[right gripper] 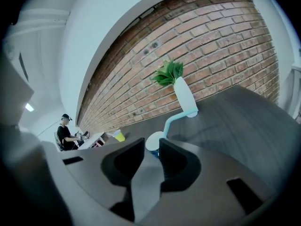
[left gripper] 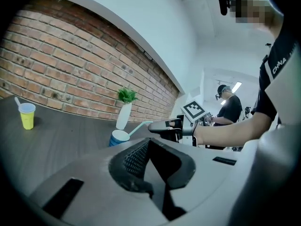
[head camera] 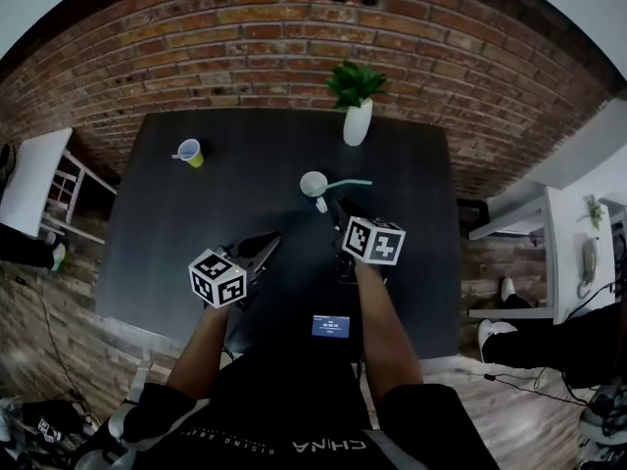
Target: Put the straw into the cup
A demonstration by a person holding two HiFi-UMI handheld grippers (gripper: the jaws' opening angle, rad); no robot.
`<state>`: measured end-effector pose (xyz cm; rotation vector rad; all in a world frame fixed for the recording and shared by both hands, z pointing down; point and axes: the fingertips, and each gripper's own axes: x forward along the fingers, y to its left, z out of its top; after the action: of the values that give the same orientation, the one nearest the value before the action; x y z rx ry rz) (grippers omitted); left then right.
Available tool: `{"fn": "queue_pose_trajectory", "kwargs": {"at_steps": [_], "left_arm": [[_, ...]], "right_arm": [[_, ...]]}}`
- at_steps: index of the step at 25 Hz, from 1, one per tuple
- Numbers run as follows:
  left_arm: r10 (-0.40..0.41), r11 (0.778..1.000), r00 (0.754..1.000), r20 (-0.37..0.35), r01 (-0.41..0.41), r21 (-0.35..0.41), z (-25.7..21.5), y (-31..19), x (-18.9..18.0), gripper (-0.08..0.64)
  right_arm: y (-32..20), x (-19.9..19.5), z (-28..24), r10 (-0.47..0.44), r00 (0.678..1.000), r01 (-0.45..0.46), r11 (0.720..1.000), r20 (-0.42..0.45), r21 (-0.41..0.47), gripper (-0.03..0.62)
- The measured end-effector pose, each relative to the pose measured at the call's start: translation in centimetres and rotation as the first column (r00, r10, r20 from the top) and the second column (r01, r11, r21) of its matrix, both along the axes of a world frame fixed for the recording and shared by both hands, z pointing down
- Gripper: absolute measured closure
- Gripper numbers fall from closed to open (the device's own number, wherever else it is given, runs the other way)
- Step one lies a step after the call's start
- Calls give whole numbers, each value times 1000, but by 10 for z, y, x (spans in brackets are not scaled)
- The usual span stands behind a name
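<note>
A white cup with a blue base [head camera: 313, 184] stands near the middle of the dark table [head camera: 411, 262]. A bent teal straw [head camera: 351, 184] sits in it and leans out to the right. My right gripper [head camera: 333, 207] is just in front of the cup, open, with nothing between its fingers. In the right gripper view the cup [right gripper: 154, 141] and straw [right gripper: 175, 119] show just beyond the jaws [right gripper: 151, 147]. My left gripper [head camera: 269, 243] hovers lower left of the cup, shut and empty. The left gripper view [left gripper: 148, 142] shows the cup [left gripper: 119, 137] ahead and the right gripper [left gripper: 162, 126] beside it.
A yellow cup [head camera: 192, 152] with its own straw stands at the table's far left. A white vase with a green plant [head camera: 357, 120] is at the back, against the brick wall. A small device [head camera: 330, 326] lies at the near edge. White side tables flank the table.
</note>
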<state>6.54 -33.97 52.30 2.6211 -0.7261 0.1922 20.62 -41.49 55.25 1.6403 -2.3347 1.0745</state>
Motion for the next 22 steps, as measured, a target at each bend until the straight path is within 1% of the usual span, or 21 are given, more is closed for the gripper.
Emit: {"fn": "queue_pose_trajectory", "kwargs": {"at_steps": [2,4,7,10,11,12,16,22], "left_arm": [[5,1000,1000,5,-5,13,-4,2,1,557],[14,1000,1000,8,-14,22,-8,4,2,557],[31,999,999,14,-32,35,-12,7,5,556],[47,998,999,19,-48,47,-15,11,8,556],[51,997,998,22,-52,50,-15,12,9,556],[56,997,998,24,-57,51,-14,14,10,557],[72,996,997,28,-74,49,-13,20,16,556],[96,993,994,51,-99,57,-12,29,27,557]], "right_arm": [[10,-4,-14,-26,1000,27,998,-9,57,520],[20,-12,-30,-80,996,83,990,-32,112,520],[35,-22,-47,-163,981,179,970,-104,167,520],[50,-31,-64,-221,959,256,945,-176,204,523],[54,-33,-70,-230,954,271,937,-195,220,543],[59,-34,-75,-231,950,278,932,-210,234,586],[76,-34,-79,-213,947,273,929,-240,252,587],[90,-23,-70,-190,955,243,942,-228,231,588]]}}
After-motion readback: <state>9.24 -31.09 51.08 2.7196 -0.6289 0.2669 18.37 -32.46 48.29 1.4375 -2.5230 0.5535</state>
